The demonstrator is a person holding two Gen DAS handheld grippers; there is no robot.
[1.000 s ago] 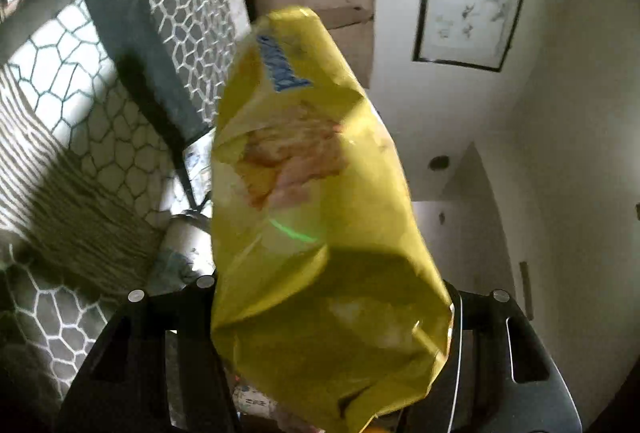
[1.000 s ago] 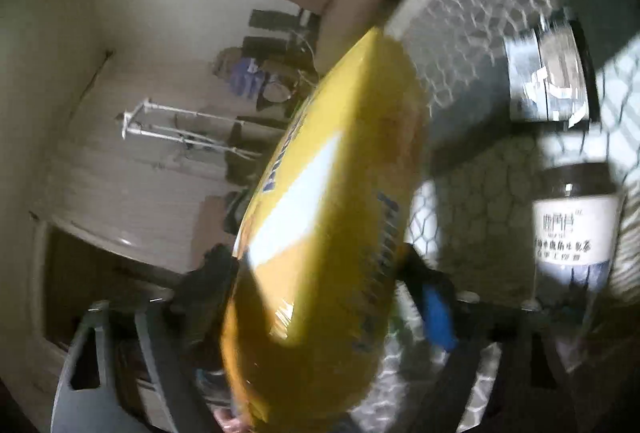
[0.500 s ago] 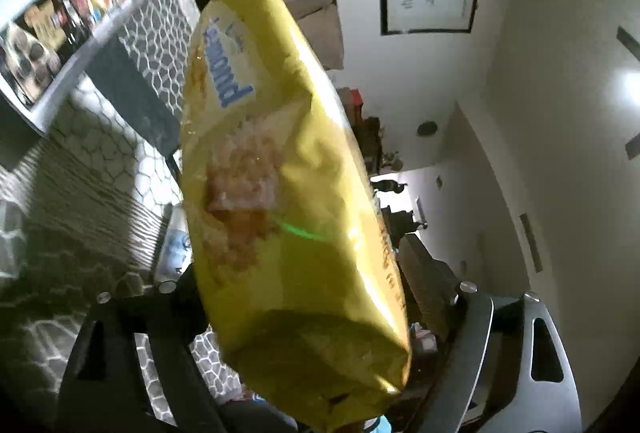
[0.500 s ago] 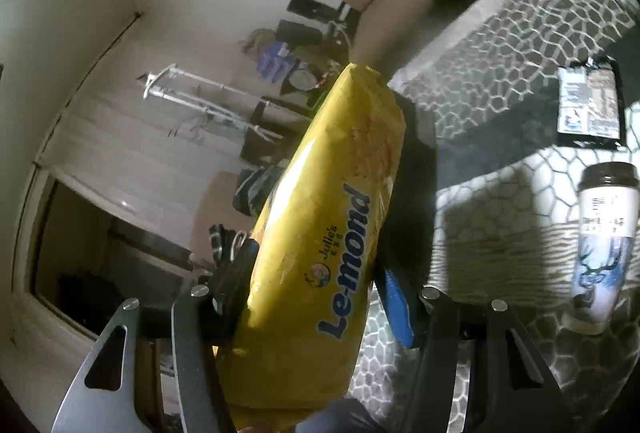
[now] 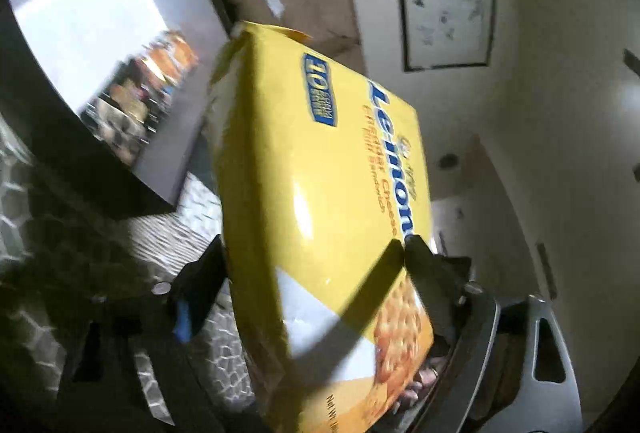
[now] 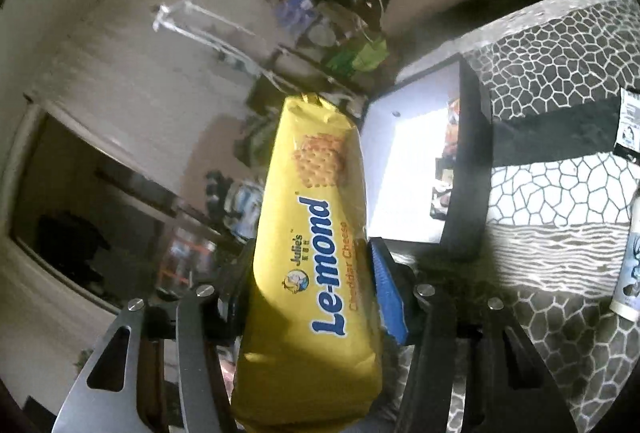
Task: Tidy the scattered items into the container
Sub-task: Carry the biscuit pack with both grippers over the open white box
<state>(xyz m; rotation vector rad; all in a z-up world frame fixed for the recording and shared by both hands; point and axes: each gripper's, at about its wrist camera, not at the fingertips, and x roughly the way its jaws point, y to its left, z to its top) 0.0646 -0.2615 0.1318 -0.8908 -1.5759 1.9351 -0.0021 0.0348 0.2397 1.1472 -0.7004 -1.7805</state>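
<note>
With both grippers, left (image 5: 316,269) and right (image 6: 308,273), clamped on one packet (image 6: 316,257), it's aimed at the box (image 6: 468,169), centre right.

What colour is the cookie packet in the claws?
Bright yellow with blue lettering, the cookie packet shows best in the right wrist view.

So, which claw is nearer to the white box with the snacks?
Left, it seems. The box looms large just up-left of the left claw; from the right claw it looks smaller, farther ahead to the right.
</note>
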